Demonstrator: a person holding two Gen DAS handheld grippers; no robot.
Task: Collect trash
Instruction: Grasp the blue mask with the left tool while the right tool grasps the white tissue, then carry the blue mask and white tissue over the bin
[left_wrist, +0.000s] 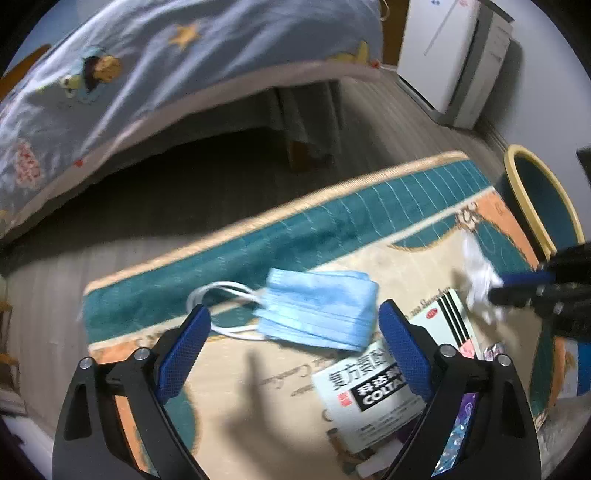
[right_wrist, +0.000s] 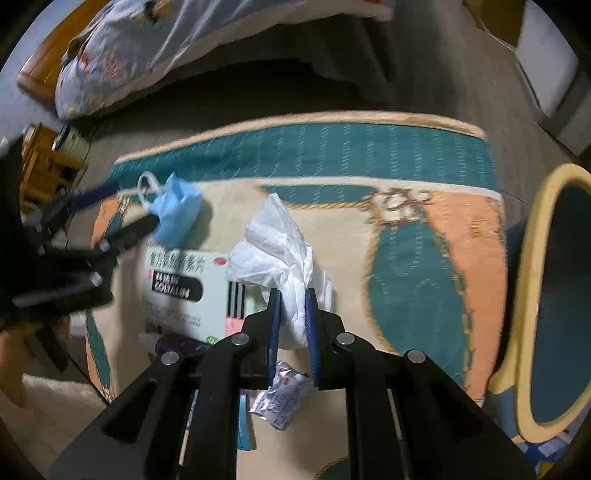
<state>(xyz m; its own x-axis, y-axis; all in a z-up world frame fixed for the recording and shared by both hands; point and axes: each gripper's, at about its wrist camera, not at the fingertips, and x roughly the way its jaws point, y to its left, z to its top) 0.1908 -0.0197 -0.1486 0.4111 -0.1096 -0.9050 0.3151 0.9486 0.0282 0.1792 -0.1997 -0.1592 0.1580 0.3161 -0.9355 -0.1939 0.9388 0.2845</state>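
Right gripper (right_wrist: 291, 295) clamps crumpled white tissue (right_wrist: 275, 240), bound for yellow-rimmed teal bin (right_wrist: 532, 280); left gripper (left_wrist: 293, 319), jaws wide, approaches pleated blue face mask (left_wrist: 319, 308).

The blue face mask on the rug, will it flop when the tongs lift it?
Probably yes. The face mask is thin pleated cloth lying folded, so it would likely sag and unfold. It looks very light, and its loose white ear loops would likely dangle. The open left tongs should pinch it easily.
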